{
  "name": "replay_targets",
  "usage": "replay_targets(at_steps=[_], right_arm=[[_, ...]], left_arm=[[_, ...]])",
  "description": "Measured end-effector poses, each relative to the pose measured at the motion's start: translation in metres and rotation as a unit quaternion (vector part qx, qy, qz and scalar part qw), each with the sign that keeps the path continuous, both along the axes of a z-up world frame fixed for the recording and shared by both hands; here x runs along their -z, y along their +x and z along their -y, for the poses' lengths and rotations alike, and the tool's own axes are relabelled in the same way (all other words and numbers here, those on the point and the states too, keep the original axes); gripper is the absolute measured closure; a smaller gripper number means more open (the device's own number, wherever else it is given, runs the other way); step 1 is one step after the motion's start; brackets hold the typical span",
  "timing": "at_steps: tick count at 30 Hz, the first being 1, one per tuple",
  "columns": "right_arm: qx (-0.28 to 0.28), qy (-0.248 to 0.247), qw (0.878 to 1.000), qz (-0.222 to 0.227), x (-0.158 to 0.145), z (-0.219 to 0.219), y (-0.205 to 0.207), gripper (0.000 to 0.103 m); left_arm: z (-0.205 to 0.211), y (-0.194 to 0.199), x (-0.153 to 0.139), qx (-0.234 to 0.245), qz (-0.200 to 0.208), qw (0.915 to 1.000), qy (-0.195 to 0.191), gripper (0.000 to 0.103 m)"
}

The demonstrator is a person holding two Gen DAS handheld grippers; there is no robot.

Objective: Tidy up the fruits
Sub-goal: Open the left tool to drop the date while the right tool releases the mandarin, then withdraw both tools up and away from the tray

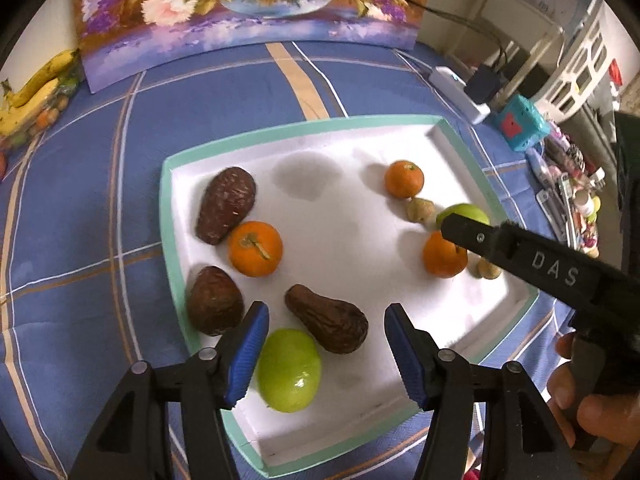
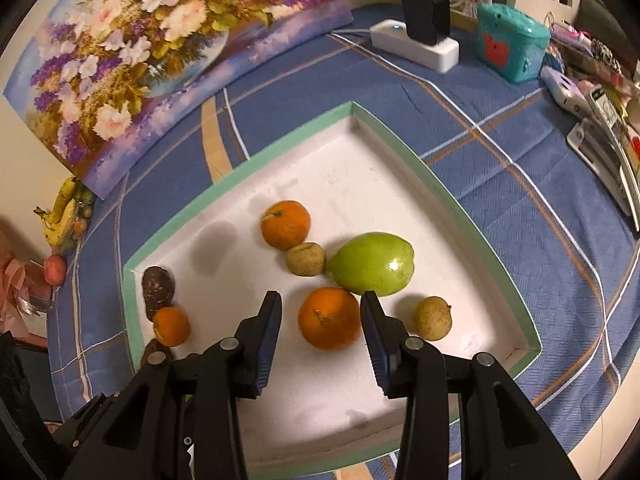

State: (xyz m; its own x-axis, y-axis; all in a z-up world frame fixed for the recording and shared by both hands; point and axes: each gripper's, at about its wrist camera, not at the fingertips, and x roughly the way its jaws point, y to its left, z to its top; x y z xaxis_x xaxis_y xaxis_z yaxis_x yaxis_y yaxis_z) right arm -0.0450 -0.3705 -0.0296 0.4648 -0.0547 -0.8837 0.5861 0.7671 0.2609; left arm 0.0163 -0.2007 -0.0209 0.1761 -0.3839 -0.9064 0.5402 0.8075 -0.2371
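Note:
A white tray with a mint rim [image 1: 304,123] [image 2: 404,152] lies on the blue checked cloth and holds the fruit. On its left side lie three brown avocados [image 1: 228,204] [image 1: 214,300] [image 1: 328,324], an orange [image 1: 255,249] and a green apple [image 1: 289,369]. My left gripper [image 1: 325,320] is open above the apple and the nearest avocado. On the right side lie two oranges [image 2: 329,318] [image 2: 285,224], a green apple [image 2: 372,264] and two small tan fruits [image 2: 306,259] [image 2: 433,317]. My right gripper [image 2: 320,306] is open, its fingers on either side of the near orange.
A flower painting [image 1: 248,12] leans at the back. Bananas [image 1: 32,92] and an apple [image 2: 55,269] lie beyond the tray at the far left. A white power strip [image 2: 416,42], a teal box [image 2: 510,46] and assorted clutter line the right edge.

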Motion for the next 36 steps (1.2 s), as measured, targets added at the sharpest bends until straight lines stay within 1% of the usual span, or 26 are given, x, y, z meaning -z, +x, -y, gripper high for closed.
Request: replay_targets(at_steps=[2,6,9,11,12,13,15,17,18,19,21,23,24,25,26,27,29,30,33,35,36], right_arm=[[-0.005,-0.003,1.0,0.004,-0.003,-0.004,0.001,0.061],[-0.018,-0.01,1.0,0.001,-0.004,-0.014,0.005,0.061],[-0.031,-0.014,0.999,-0.004,-0.002,-0.022,0.009,0.061],[-0.045,-0.017,0.999,-0.007,-0.002,-0.031,0.012,0.061],[-0.052,-0.017,0.998,-0.008,-0.001,-0.036,0.013,0.06],[-0.058,-0.018,0.998,-0.008,-0.001,-0.041,0.014,0.053],[-0.069,-0.02,0.997,-0.005,-0.002,-0.052,0.016,0.044],[-0.084,-0.027,0.996,-0.001,-0.004,-0.063,0.019,0.044],[-0.091,-0.031,0.995,0.001,-0.006,-0.069,0.019,0.041],[-0.096,-0.035,0.995,0.002,-0.007,-0.074,0.019,0.034],[-0.107,-0.041,0.993,0.006,-0.009,-0.084,0.018,0.028],[-0.117,-0.046,0.992,0.014,-0.011,-0.093,0.016,0.028],[-0.121,-0.047,0.991,0.017,-0.013,-0.096,0.016,0.024],[-0.125,-0.048,0.991,0.021,-0.014,-0.1,0.014,0.016],[-0.128,-0.051,0.99,0.026,-0.015,-0.104,0.013,0.012],[-0.13,-0.053,0.99,0.029,-0.017,-0.107,0.011,0.01],[-0.134,-0.061,0.988,0.036,-0.019,-0.113,0.007,0.01],[-0.136,-0.065,0.988,0.038,-0.02,-0.116,0.005,0.01],[-0.139,-0.074,0.987,0.039,-0.022,-0.119,-0.001,0.01],[-0.141,-0.082,0.986,0.04,-0.023,-0.122,-0.007,0.01],[-0.143,-0.087,0.985,0.04,-0.023,-0.124,-0.01,0.01]], left_arm=[[-0.01,0.005,-0.004,-0.018,0.002,0.9998,-0.004,0.038],[-0.041,0.021,-0.01,-0.078,0.009,0.9969,-0.006,0.033],[-0.066,0.035,-0.011,-0.128,0.014,0.9916,0.002,0.025],[-0.083,0.043,-0.007,-0.16,0.013,0.9869,0.011,0.017],[-0.09,0.045,-0.005,-0.171,0.009,0.9851,0.011,0.015],[-0.098,0.047,-0.003,-0.182,0.003,0.9833,0.01,0.012],[-0.113,0.05,0.0,-0.205,-0.008,0.9788,0.005,0.009],[-0.124,0.049,-0.001,-0.22,-0.004,0.9755,0.005,0.006],[-0.129,0.047,-0.003,-0.226,0.003,0.9741,0.005,0.005],[-0.134,0.045,-0.006,-0.23,0.01,0.9732,0.004,0.001],[-0.141,0.041,-0.013,-0.234,0.028,0.9717,0.003,0.0],[-0.147,0.035,-0.018,-0.237,0.042,0.9707,0.001,0.0],[-0.148,0.032,-0.02,-0.238,0.044,0.9703,0.001,0.0],[-0.15,0.029,-0.021,-0.239,0.046,0.97,0.0,0.0],[-0.152,0.027,-0.022,-0.239,0.048,0.9697,0.001,0.0],[-0.155,0.023,-0.024,-0.239,0.052,0.9696,0.003,0.0],[-0.157,0.018,-0.029,-0.238,0.066,0.9689,0.011,0.0],[-0.157,0.015,-0.032,-0.237,0.075,0.9683,0.022,0.0],[-0.159,0.004,-0.041,-0.245,0.106,0.9623,0.053,0.0],[-0.163,-0.002,-0.046,-0.252,0.118,0.9587,0.06,0.0],[-0.166,-0.005,-0.049,-0.252,0.122,0.9584,0.058,0.0]])
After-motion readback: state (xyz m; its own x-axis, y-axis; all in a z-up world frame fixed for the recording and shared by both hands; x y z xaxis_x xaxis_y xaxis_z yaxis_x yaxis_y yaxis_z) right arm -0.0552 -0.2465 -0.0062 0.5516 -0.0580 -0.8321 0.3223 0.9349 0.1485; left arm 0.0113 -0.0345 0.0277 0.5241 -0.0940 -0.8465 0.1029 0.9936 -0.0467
